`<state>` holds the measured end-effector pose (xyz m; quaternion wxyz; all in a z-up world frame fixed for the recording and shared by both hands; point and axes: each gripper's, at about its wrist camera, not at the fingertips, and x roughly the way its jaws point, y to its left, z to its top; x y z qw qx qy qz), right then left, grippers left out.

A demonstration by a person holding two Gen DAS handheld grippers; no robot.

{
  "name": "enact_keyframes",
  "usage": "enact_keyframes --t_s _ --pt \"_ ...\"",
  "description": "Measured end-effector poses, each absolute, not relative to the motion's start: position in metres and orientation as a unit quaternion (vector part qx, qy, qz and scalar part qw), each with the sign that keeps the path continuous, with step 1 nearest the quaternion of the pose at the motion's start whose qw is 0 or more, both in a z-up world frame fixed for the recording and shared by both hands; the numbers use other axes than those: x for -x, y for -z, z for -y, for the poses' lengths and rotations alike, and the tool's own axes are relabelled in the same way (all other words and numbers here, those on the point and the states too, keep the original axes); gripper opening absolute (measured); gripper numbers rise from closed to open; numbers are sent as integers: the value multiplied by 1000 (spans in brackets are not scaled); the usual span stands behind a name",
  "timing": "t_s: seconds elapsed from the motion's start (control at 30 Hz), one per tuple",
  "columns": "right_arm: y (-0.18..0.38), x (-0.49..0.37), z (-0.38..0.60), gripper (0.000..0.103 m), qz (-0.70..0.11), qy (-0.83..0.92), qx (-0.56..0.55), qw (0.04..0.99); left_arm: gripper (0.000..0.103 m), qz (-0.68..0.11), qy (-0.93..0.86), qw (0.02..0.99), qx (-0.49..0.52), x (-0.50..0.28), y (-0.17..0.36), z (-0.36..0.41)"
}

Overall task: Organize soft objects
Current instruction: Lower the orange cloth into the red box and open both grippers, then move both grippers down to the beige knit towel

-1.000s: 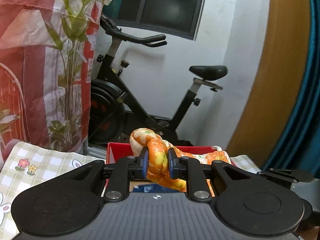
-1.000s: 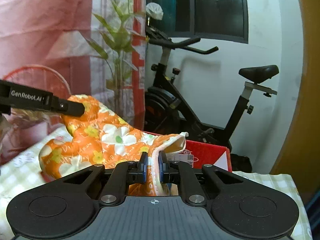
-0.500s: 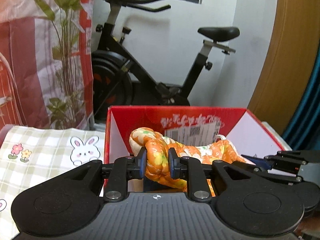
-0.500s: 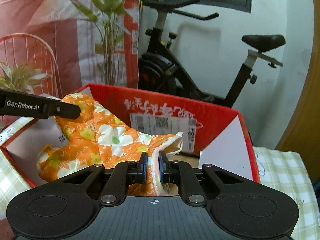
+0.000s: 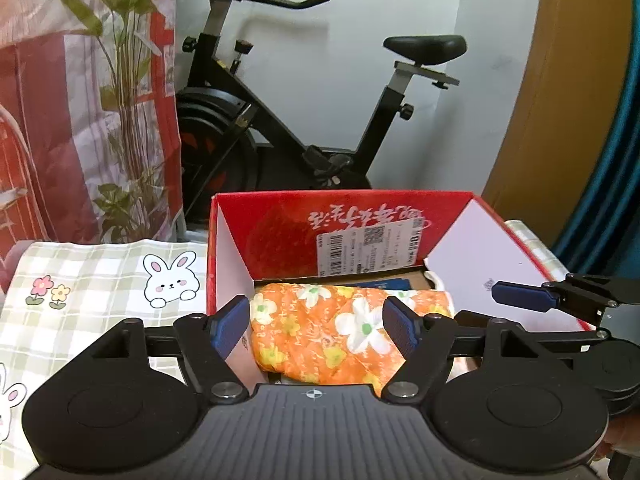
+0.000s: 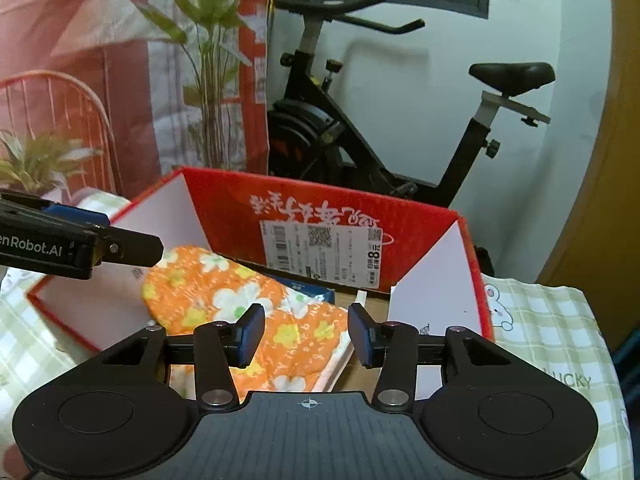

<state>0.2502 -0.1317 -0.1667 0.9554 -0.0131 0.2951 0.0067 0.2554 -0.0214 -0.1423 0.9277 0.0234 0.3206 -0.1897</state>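
The mitt (image 5: 332, 332) was soft and puffy, like a little quilt. It was bright orange with white flowers, yellow flowers and small green dots. Tiny white writing ran over the cloth. Its open end had a pale edge, seen in the right wrist view (image 6: 240, 304). It lay flat inside the box (image 5: 472, 248), on the brown bottom, toward the 6 o'clock side. Something blue peeked out from under it at 12 o'clock.

The box was made of stiff card. It was red on the rims and on the far wall, and white on the side flaps. A white paper label with black bars was stuck on the far wall.

The left gripper (image 5: 316, 330) was hard black plastic with blue ridged pads (image 5: 230, 328). Its jaws were opening, and the mitt lay between them, but the pads did not press it. The right gripper (image 6: 306, 334) looked the same. Its jaws were opening too, above the mitt's pale end, not pinching it.

The box sat on a green checked cloth (image 5: 92, 280) with a white bunny and small flowers. A black exercise bike (image 5: 288, 128) stood behind, at 12 o'clock.
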Motion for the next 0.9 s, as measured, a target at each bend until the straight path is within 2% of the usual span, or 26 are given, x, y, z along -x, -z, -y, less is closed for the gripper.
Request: enact_keyframes --t_s 0.37,0.7,0.9 --pt "146 -159 123 43 -262 -28 -29 964 76 -313 204 927 -12 -165 124 4" --pt "171 -69 111 43 -256 -49 -42 964 75 -341 190 920 28 -75 167 -31" --pt "194 -29 111 44 -278 -36 -23 960 74 -367 178 911 59 -46 198 -39"
